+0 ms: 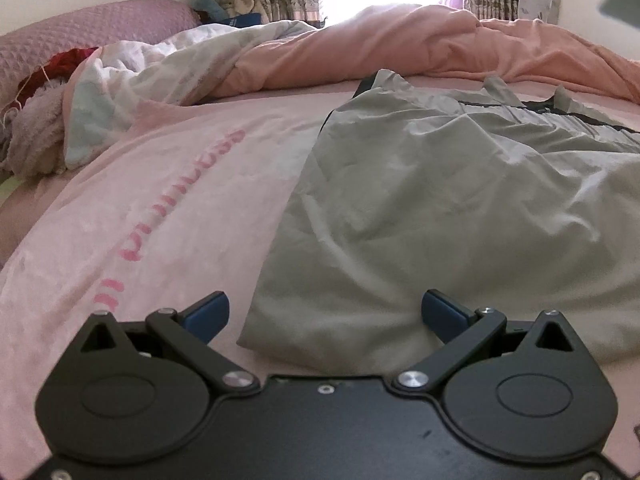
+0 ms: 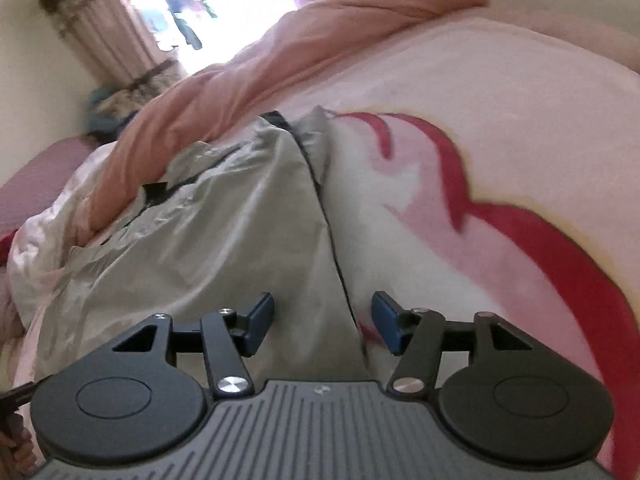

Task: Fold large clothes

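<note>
Grey garment (image 1: 460, 208), thin and creased with a dark seam, lay centre-right on the plush pink blanket (image 1: 160, 208). Left gripper (image 1: 325, 312) spread wide over its near corner; right gripper (image 2: 323, 322) parted, pads clear of cloth.

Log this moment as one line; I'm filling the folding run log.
garment: grey jacket flat on pink bed sheet | left gripper: open, empty | right gripper: open, empty

garment (image 1: 460, 208): pale grey, black trim | bedsheet (image 1: 160, 208): pink, lettered | duvet (image 1: 400, 48): salmon
</note>
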The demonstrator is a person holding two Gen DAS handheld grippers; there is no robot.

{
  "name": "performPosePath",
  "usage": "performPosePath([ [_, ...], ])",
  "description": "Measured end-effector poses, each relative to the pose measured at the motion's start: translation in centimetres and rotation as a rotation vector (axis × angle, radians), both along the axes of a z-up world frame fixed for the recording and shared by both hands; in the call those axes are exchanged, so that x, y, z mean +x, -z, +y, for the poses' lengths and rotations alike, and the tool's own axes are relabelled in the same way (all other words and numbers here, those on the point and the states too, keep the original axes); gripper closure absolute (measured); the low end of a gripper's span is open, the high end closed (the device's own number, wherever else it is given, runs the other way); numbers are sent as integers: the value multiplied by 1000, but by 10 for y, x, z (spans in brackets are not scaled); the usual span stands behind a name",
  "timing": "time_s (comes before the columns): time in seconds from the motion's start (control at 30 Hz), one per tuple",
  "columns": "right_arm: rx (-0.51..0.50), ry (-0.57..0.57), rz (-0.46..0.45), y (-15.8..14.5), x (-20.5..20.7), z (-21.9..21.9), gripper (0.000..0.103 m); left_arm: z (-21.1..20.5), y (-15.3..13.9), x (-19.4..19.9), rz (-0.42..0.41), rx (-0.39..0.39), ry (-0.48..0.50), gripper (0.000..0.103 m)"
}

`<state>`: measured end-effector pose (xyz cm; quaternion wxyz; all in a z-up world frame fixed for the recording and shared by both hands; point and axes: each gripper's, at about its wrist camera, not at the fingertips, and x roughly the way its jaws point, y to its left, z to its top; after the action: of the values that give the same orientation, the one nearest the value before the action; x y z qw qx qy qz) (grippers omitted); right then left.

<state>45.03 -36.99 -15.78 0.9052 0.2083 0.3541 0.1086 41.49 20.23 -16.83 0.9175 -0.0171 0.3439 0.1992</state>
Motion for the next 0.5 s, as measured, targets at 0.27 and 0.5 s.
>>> performPosePath([
  [0.27, 68, -137, 16, -5, 38, 10, 85, 1, -1, -2, 8, -2, 5, 0],
  [0.5, -8, -71, 11, -6, 40, 27, 85, 1, -2, 3, 11, 10, 21, 0],
])
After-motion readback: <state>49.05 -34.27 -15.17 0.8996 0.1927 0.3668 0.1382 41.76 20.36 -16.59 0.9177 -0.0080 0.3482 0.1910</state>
